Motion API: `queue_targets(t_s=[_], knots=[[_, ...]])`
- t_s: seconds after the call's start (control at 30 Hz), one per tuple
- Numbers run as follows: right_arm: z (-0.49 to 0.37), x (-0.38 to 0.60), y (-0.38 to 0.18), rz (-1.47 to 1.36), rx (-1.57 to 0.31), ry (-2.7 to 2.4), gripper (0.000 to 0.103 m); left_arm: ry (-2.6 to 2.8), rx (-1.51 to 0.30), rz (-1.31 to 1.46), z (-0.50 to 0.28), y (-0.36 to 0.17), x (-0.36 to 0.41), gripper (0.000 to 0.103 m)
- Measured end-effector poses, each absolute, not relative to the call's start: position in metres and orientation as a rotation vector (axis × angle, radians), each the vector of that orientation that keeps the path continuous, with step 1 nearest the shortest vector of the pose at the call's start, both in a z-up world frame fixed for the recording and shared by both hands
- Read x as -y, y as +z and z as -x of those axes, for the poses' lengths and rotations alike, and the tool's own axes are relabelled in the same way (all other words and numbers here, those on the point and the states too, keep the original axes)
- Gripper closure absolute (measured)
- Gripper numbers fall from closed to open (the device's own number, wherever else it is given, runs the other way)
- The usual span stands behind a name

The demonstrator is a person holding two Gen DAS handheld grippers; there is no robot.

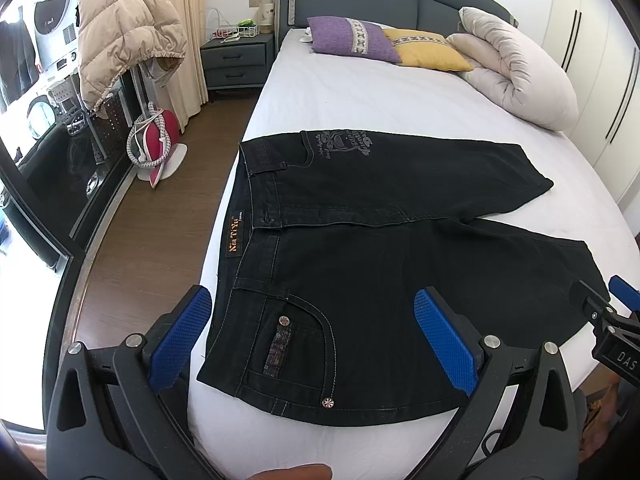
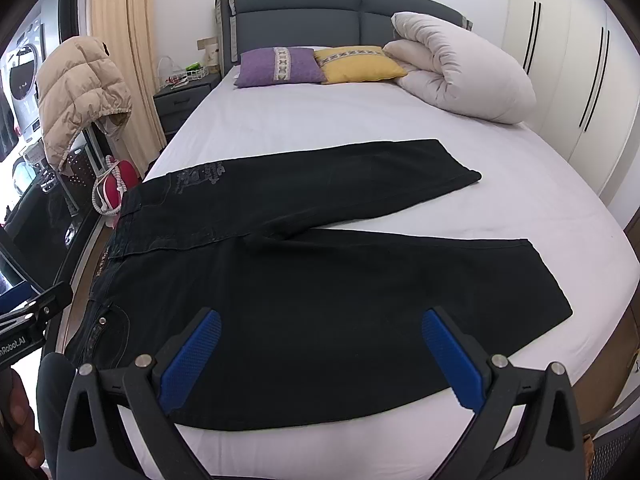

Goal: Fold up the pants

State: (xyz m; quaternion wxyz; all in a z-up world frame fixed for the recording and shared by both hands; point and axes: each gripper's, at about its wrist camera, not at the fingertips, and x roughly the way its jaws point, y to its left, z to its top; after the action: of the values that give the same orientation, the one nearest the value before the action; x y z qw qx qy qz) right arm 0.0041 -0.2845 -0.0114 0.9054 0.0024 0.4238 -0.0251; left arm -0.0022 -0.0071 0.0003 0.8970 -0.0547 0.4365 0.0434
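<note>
A: How does the left gripper (image 1: 312,336) stand?

B: Its two blue pads (image 1: 446,344) are wide apart. Nothing is between them. It hangs over the waist part of the black pants (image 1: 360,264), near the pocket with the metal buttons, and I cannot see that it touches the cloth.

A: And the right gripper (image 2: 320,354)?

B: The same: the blue pads (image 2: 190,360) are spread fully, and they hold nothing. It hangs above the near leg of the pants (image 2: 320,280). In the left camera its tip (image 1: 608,300) shows at the right edge.

A: Where are the pants?

B: They lie flat on the white sheet of the bed (image 2: 360,120), close to the near edge. The waist points to the left side, and the two legs go to the right and open a little from each other.

A: Any containers?

B: On the nightstand (image 1: 236,60) beside the bed stands a white wire basket (image 1: 248,30). Something green is in it; what it is, I cannot tell. At the head of the bed lie a purple pillow (image 2: 280,66), a yellow pillow (image 2: 360,64) and a rolled duvet (image 2: 460,68).
</note>
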Motion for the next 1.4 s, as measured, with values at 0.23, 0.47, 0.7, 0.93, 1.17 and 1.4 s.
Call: queue_targets(t_s=[0.23,0.47,0.7,0.93,1.17,1.4], knots=[[-0.0058,0.2837,-0.0146,-0.001,-0.883,-0.039,0.000,0.089,-0.905,0.113,0.0020,0.0001,0.0050,0.000],[-0.0062,0.2840,-0.0126,-0.001,-0.887,-0.034,0.000,0.089,-0.904,0.113,0.0020,-0.0003,0.0051,0.000],[-0.0062,0.2828,-0.0127,0.000,-0.887,-0.035,0.000,0.089,-0.905,0.114,0.0019,-0.0003,0.0053,0.000],[-0.0056,0.2811,-0.0145,0.001,-0.890,-0.035,0.000,0.089,-0.906,0.114,0.0020,-0.0005,0.0059,0.000],[-0.0051,0.2804,-0.0152,0.001,-0.891,-0.035,0.000,0.090,-0.906,0.114,0.0022,-0.0006,0.0065,0.000],[-0.0052,0.2803,-0.0155,0.001,-0.890,-0.035,0.000,0.089,-0.906,0.113,0.0020,-0.0007,0.0063,0.000]])
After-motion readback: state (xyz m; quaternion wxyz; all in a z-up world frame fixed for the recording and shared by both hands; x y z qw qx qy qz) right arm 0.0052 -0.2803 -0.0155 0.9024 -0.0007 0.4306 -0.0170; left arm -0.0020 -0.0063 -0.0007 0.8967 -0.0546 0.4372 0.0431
